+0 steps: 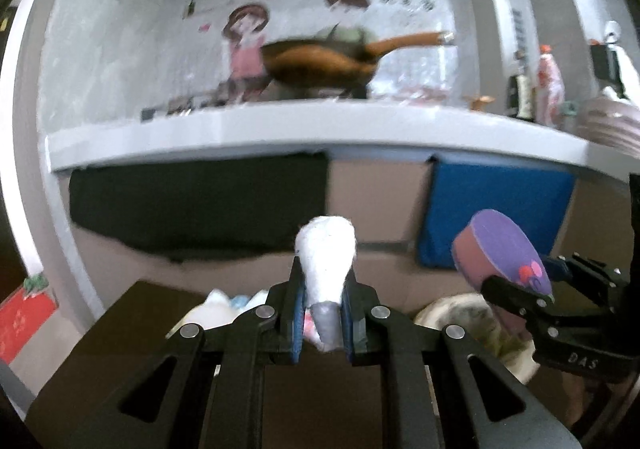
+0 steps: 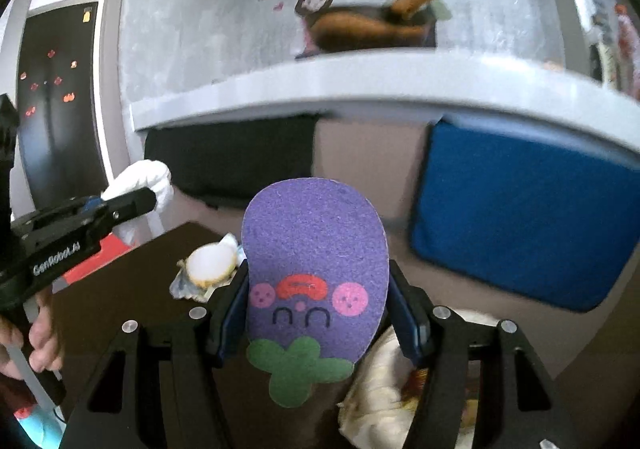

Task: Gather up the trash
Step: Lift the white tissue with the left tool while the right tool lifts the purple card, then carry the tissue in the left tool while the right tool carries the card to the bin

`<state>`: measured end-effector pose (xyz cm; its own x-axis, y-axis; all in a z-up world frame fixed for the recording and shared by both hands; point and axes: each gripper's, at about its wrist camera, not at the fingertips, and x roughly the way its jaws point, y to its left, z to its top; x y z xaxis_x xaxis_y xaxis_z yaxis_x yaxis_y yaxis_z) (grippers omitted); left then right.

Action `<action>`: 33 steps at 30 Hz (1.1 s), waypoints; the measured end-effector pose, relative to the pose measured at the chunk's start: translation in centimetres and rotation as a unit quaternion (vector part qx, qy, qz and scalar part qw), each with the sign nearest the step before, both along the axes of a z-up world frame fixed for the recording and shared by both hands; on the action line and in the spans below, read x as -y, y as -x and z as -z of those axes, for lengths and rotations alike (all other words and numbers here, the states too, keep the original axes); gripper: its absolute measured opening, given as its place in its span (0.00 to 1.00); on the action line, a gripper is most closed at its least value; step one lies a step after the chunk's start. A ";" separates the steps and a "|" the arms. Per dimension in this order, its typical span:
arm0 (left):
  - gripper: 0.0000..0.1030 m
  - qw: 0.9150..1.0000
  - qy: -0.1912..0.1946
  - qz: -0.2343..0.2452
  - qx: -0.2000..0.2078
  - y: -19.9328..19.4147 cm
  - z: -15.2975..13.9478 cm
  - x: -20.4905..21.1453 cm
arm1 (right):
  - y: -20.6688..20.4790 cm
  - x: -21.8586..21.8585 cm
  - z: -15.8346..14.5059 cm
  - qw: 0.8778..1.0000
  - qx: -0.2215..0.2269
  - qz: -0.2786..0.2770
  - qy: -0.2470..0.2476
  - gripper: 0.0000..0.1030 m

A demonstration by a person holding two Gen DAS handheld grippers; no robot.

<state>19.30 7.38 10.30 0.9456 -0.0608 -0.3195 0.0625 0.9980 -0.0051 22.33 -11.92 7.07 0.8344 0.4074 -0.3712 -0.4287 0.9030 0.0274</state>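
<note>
Below a white counter [image 1: 280, 125] (pan [image 1: 320, 63] on top), dark table [image 2: 132, 289].

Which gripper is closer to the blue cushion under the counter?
Right. The right gripper, clamping the purple sponge, sits beside the blue cushion; the left gripper, holding white crumpled paper, is farther left.

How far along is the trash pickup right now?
Done: nothing looks binned yet, and no bin is in view. In hand: the left claw is shut on a crumpled white tissue, and the right claw grips a purple sponge; both are lifted clear of the dark table. Left: more scraps lie on that table, plus a bowl of leftovers.
</note>
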 end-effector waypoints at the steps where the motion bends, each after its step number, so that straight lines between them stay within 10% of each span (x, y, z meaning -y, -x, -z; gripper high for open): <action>1: 0.15 1.000 0.000 0.005 0.007 0.2 -0.5 0.7 | 0.5 1.0 -0.9 1.000 0.008 0.006 -0.003 0.58; 14: 0.15 0.997 0.005 0.082 0.010 0.5 -2.1 11.0 | 2.4 10.0 -4.8 0.996 0.038 0.082 -0.014 0.58; 33: 0.15 0.989 0.031 0.120 -0.082 -5.2 5.7 15.6 | -0.5 15.4 2.4 0.992 -0.034 0.120 -0.029 0.58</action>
